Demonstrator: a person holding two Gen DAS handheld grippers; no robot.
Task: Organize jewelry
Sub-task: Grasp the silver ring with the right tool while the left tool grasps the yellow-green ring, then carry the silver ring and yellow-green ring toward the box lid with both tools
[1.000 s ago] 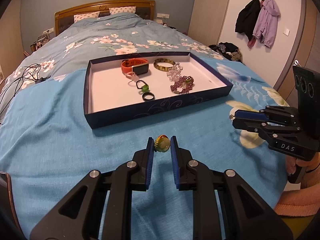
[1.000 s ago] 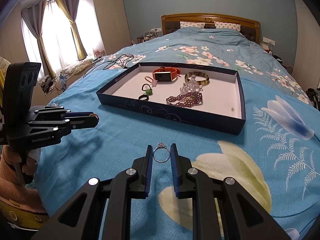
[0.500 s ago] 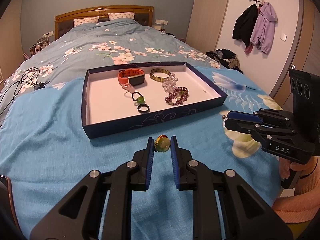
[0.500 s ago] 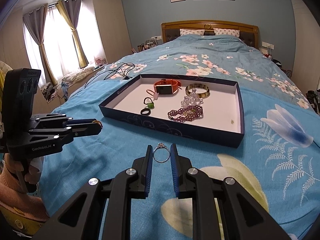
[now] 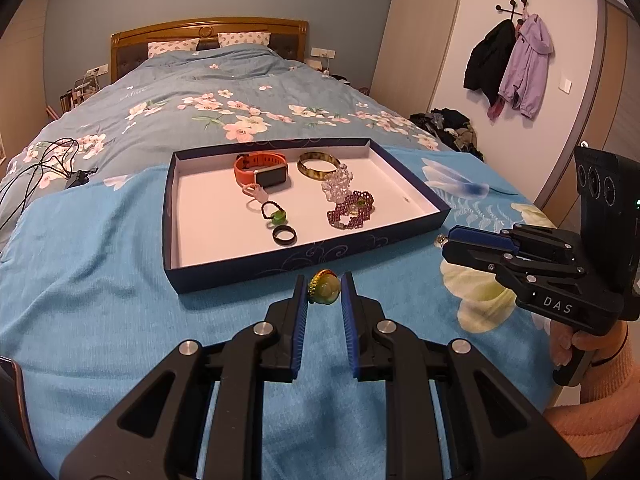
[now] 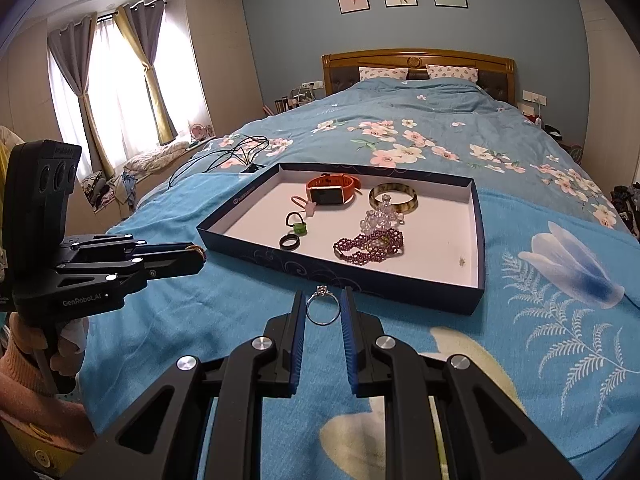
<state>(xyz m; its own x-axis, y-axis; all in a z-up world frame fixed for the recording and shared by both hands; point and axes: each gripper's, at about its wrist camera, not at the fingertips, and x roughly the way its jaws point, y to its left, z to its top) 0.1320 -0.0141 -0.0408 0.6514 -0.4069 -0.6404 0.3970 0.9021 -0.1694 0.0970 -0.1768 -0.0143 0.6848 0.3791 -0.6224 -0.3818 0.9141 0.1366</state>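
Left gripper [image 5: 324, 294] pinches a yellow-green ring [image 5: 323, 293], right gripper [image 6: 323, 311] a silver ring [image 6: 322, 310], tray [image 6: 478, 216] at twelve o'clock.

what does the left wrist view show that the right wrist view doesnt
Only the left wrist view shows the coats hung on the wall hooks, the heap of clothes on the floor, and the face of the green-and-yellow ring pinched in the left claw.

Only the right wrist view shows the curtained window and the silver stone ring seen head-on in the right claw.

Both show the jewelry tray with the orange smartwatch, bangle, purple bead bracelet and black ring, plus the bed's headboard.
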